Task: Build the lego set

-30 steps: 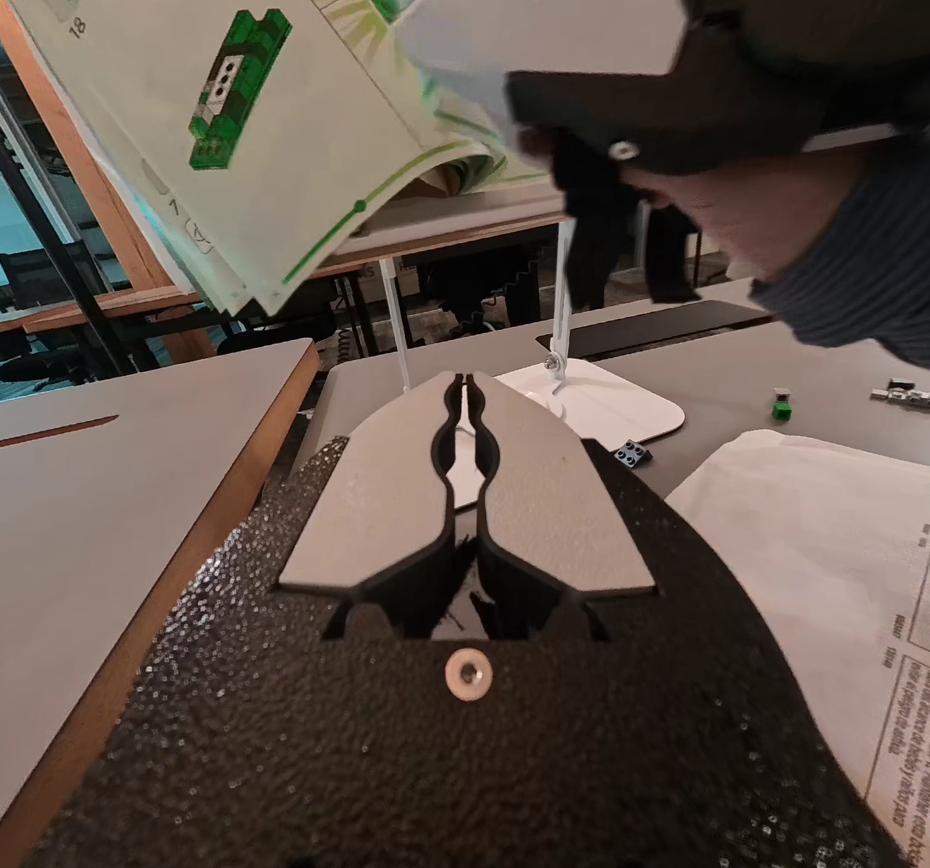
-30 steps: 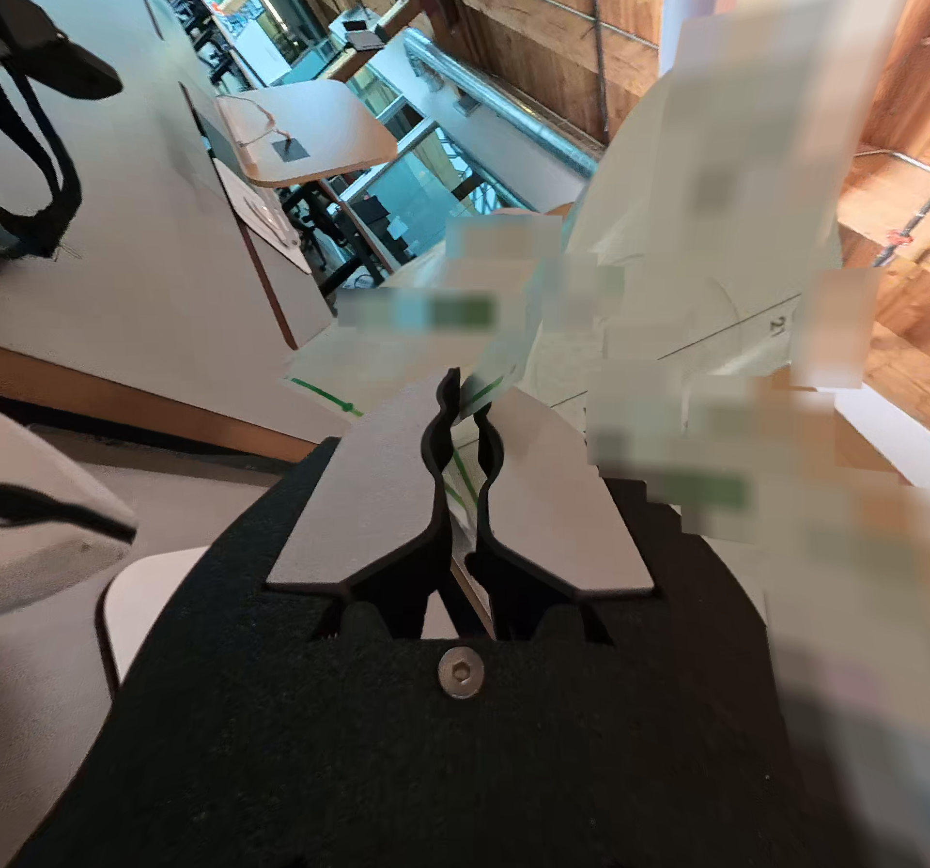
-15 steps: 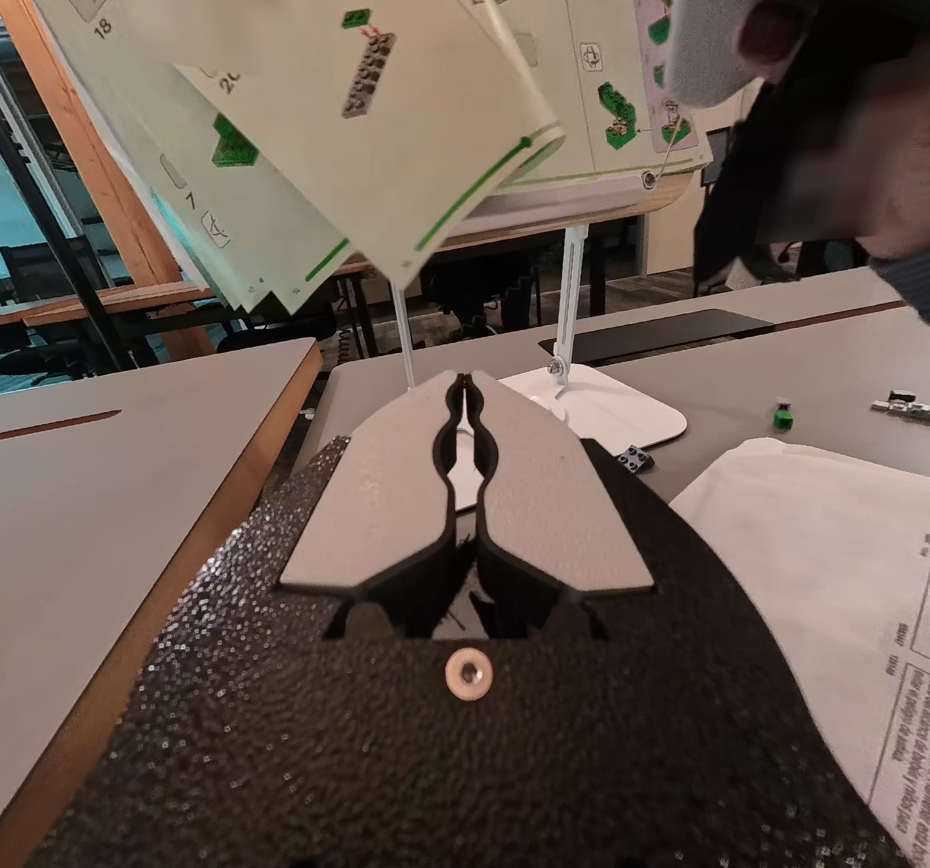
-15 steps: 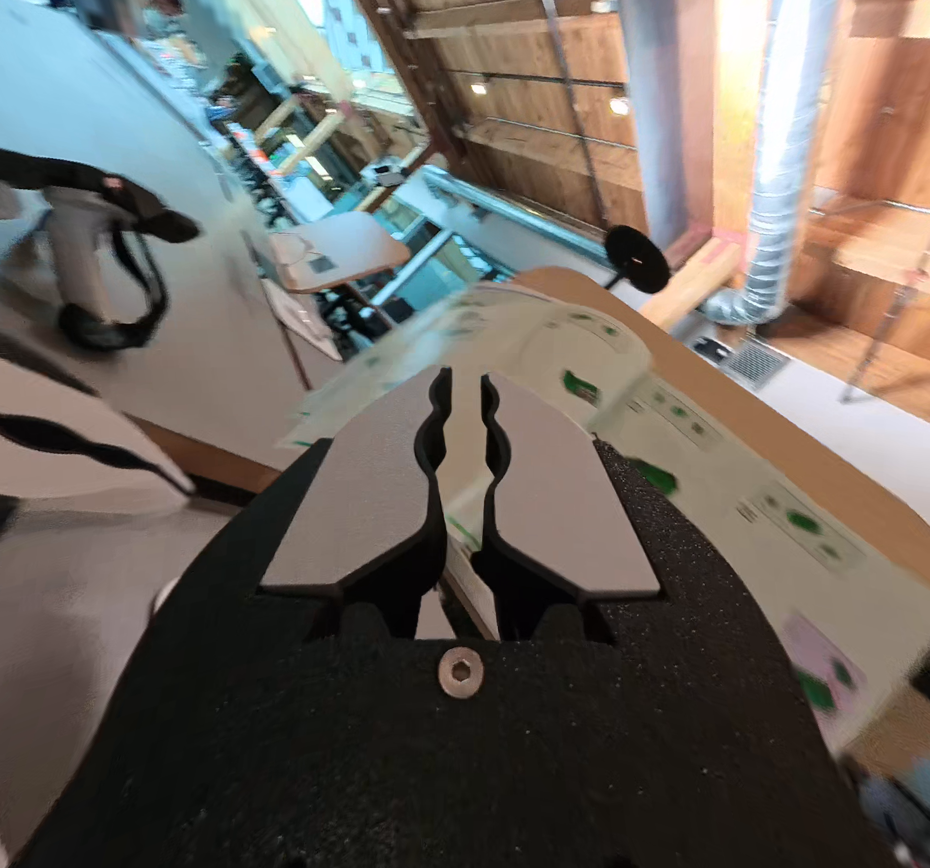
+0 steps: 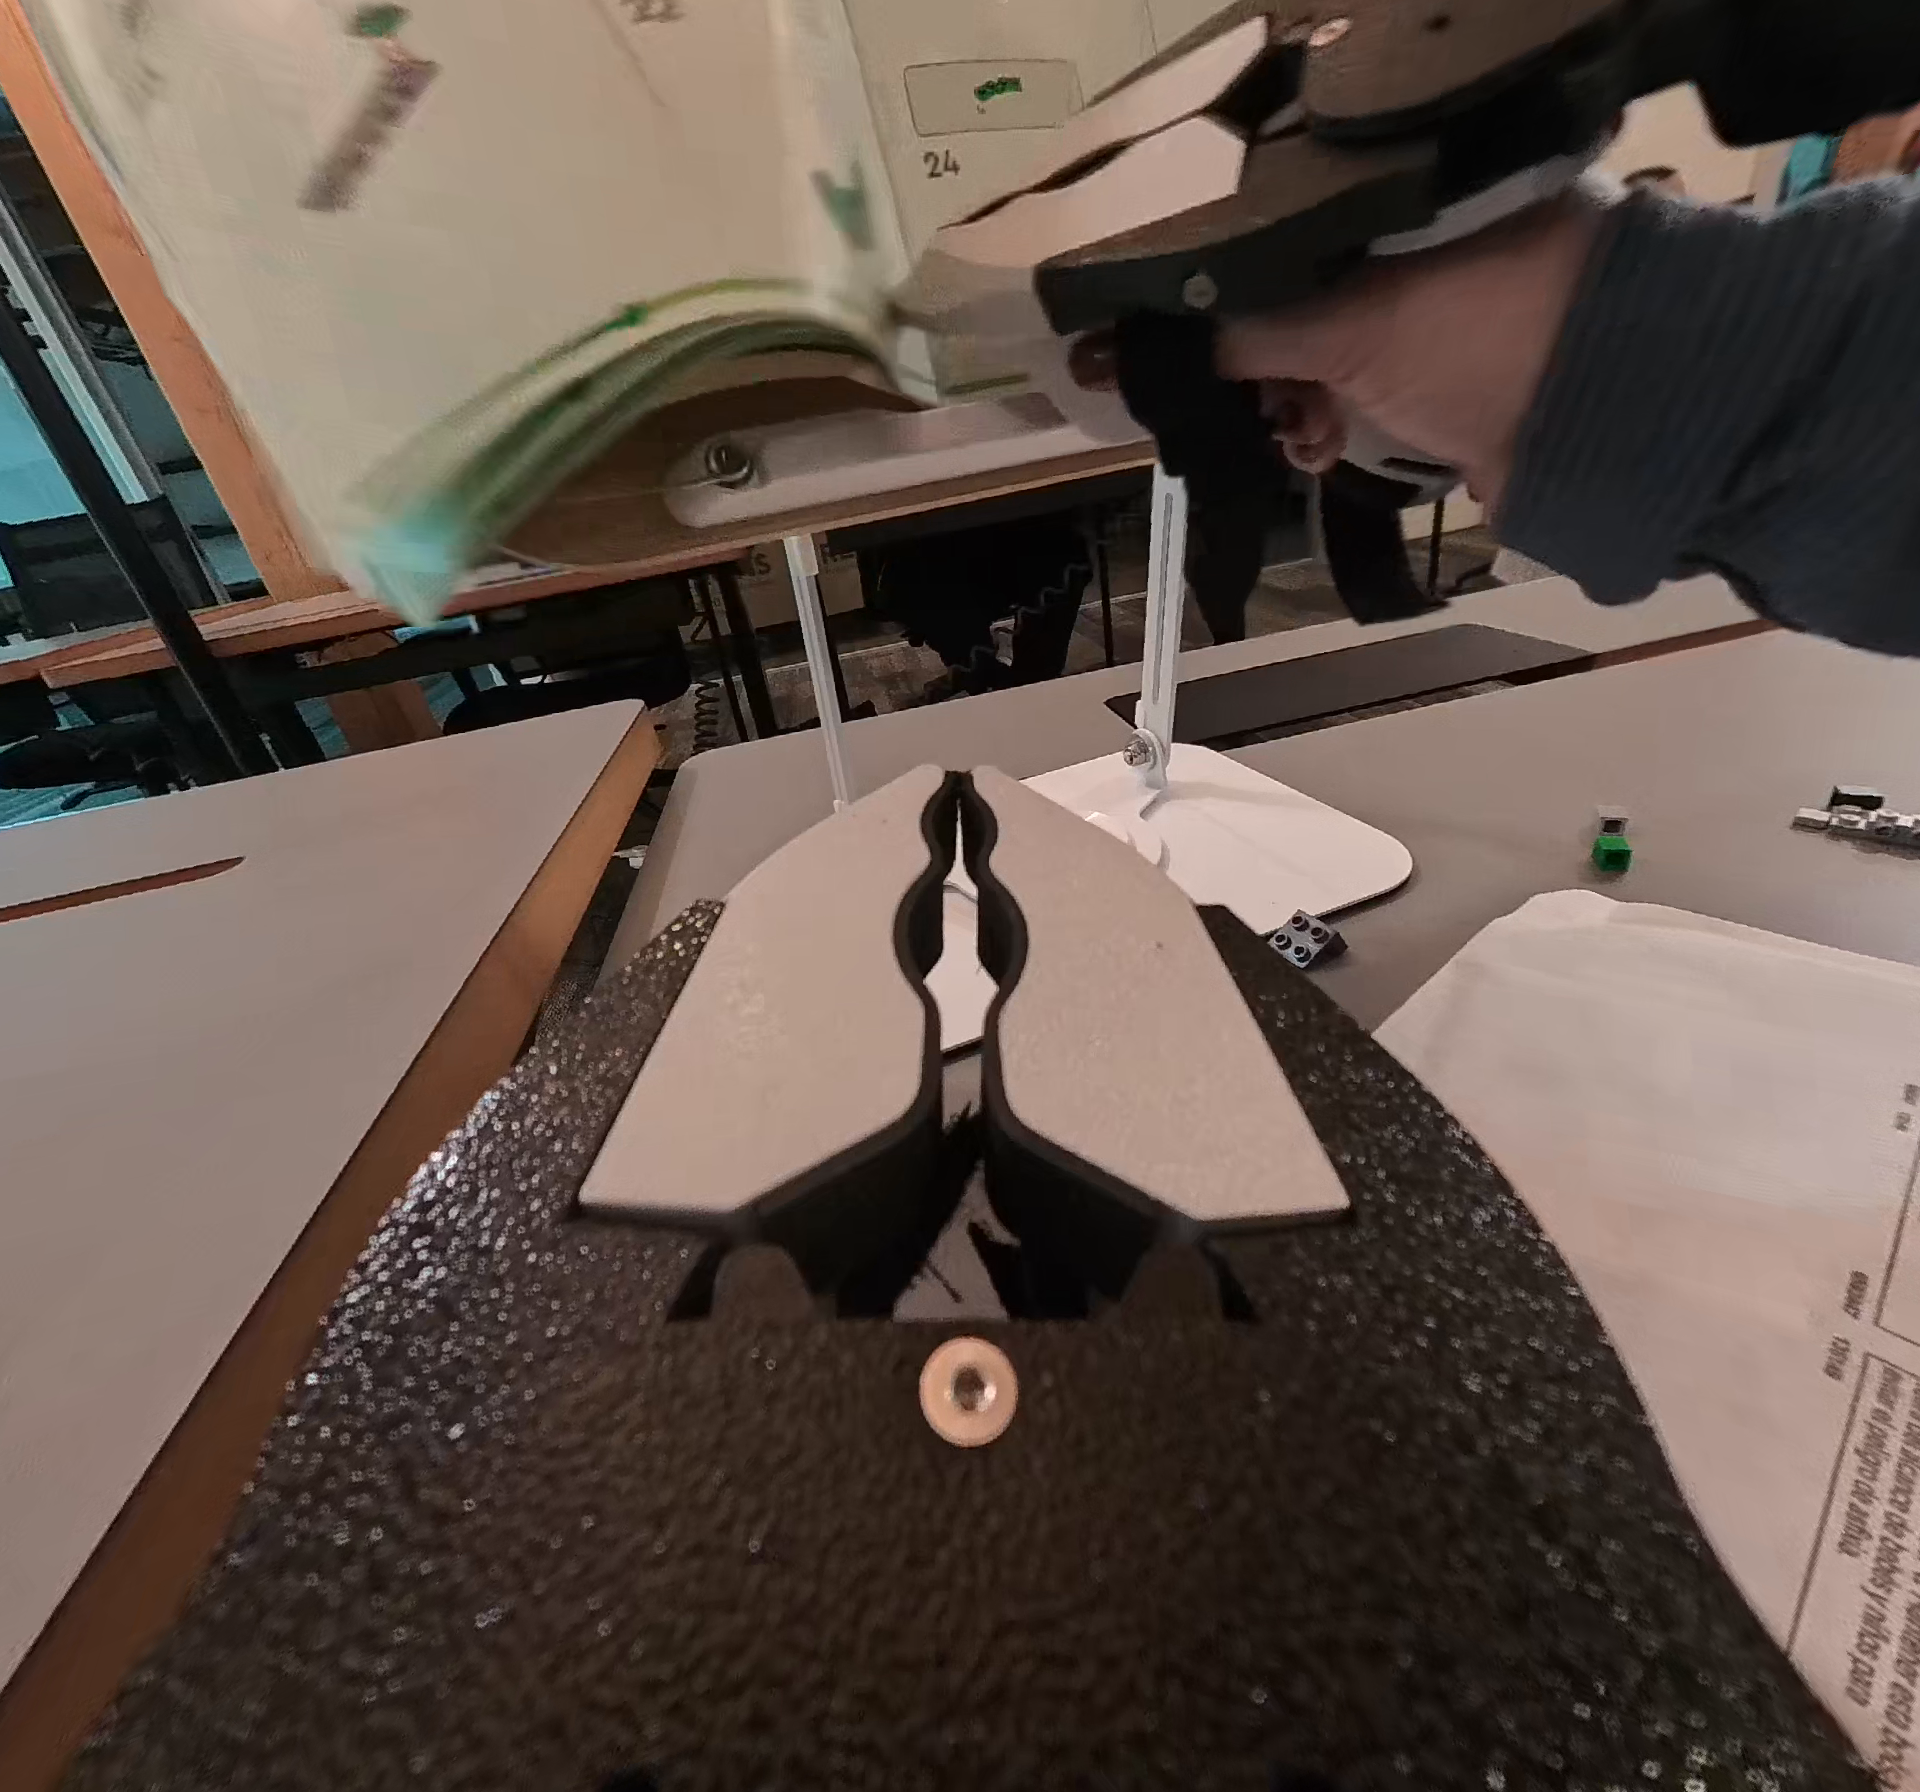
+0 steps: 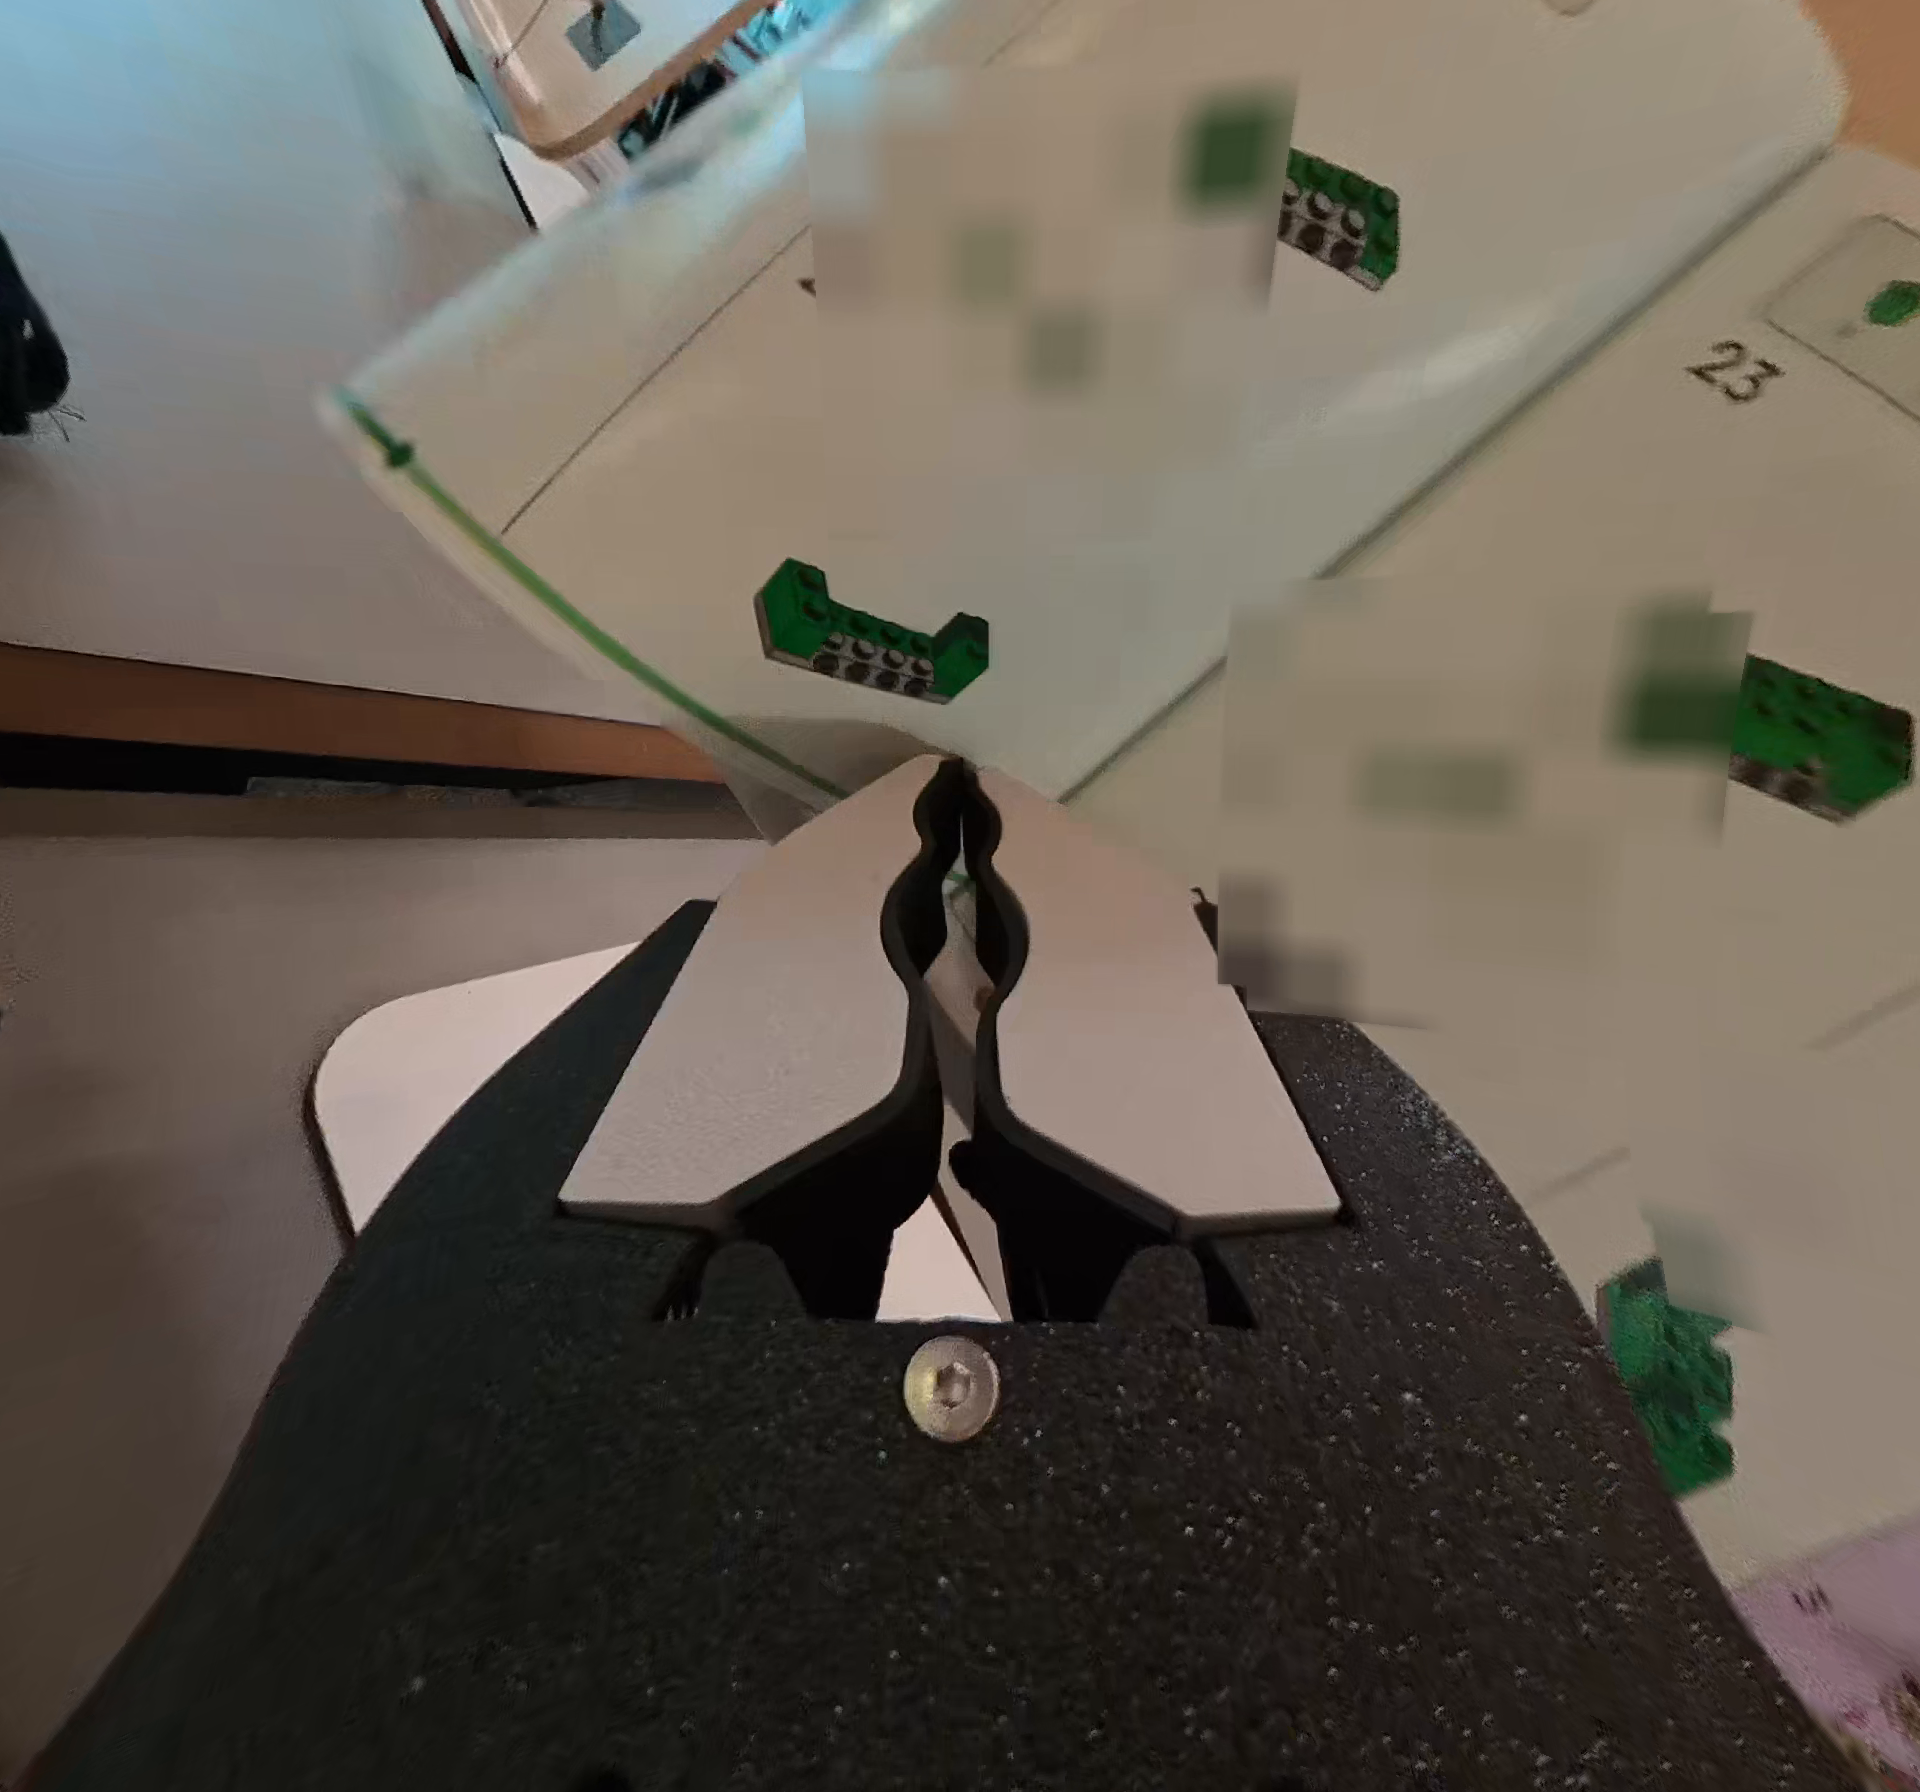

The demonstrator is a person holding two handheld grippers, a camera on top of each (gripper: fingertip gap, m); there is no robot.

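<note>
The instruction booklet (image 5: 520,184) stands open on a white stand, its left pages blurred in motion. My right gripper (image 6: 951,776) is shut, with a booklet page (image 6: 644,454) pinched at its tips; it also shows in the left wrist view (image 5: 935,256), at the booklet's lower edge. My left gripper (image 5: 961,786) is shut and empty, low over the grey table, pointing at the stand's base (image 5: 1247,838). A dark grey brick (image 5: 1304,940), a small green piece (image 5: 1610,849) and a grey plate piece (image 5: 1860,817) lie on the table.
A white paper bag (image 5: 1662,1067) lies on the table to my left gripper's right. A second table (image 5: 260,963) stands to the left across a gap. The person's sleeve (image 5: 1714,392) reaches in from the right. The stand's base also shows in the right wrist view (image 6: 436,1067). The tips of one gripper are about 15 cm away from the tips of the other. The small green piece (image 5: 1610,849) lies around 25 cm away from my left fingertips.
My right gripper has closed and swung down to the booklet's lower edge, and more pages have turned over to the left. My left gripper has not moved.
</note>
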